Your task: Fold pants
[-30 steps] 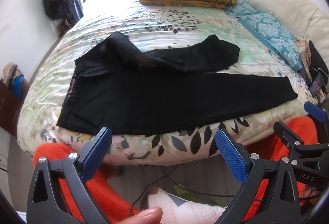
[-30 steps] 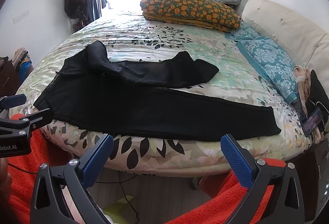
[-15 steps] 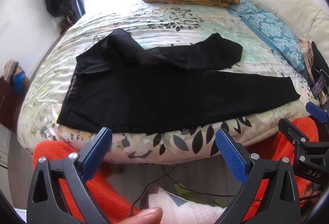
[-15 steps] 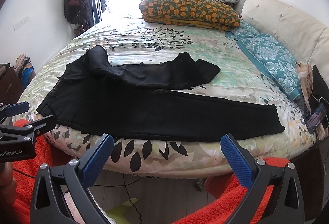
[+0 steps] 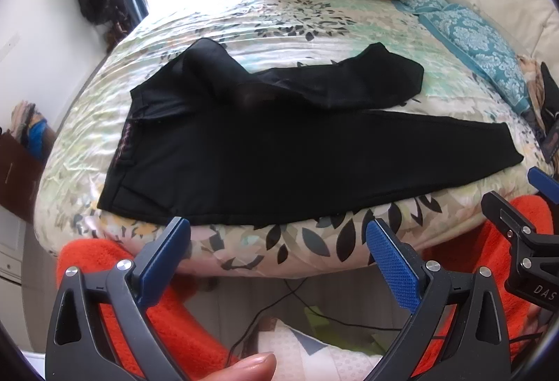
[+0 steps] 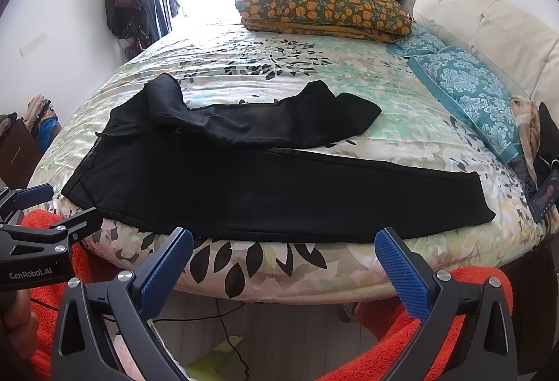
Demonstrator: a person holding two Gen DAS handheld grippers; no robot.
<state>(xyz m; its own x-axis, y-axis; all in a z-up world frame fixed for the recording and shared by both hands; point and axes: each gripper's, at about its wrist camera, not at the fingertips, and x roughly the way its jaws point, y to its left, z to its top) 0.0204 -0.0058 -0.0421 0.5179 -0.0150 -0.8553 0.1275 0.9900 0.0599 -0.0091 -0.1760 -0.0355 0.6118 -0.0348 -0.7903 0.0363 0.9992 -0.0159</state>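
Black pants (image 5: 279,150) lie on the bed near its front edge, waistband to the left, also in the right wrist view (image 6: 265,185). The near leg lies flat toward the right. The far leg (image 6: 279,122) is bunched and crooked on top. My left gripper (image 5: 277,244) is open and empty, just off the front edge below the pants' middle. My right gripper (image 6: 284,251) is open and empty, off the front edge below the near leg. Each gripper shows at the side of the other's view.
The bed (image 6: 279,66) has a leaf-print cover. An orange-patterned pillow (image 6: 321,11) and teal pillows (image 6: 468,80) lie at the back and right. A phone (image 6: 545,196) lies at the right edge. Cables and cushions lie on the floor (image 5: 286,311) below.
Both grippers have moved slightly closer to the bed's front edge. The pants have not moved.
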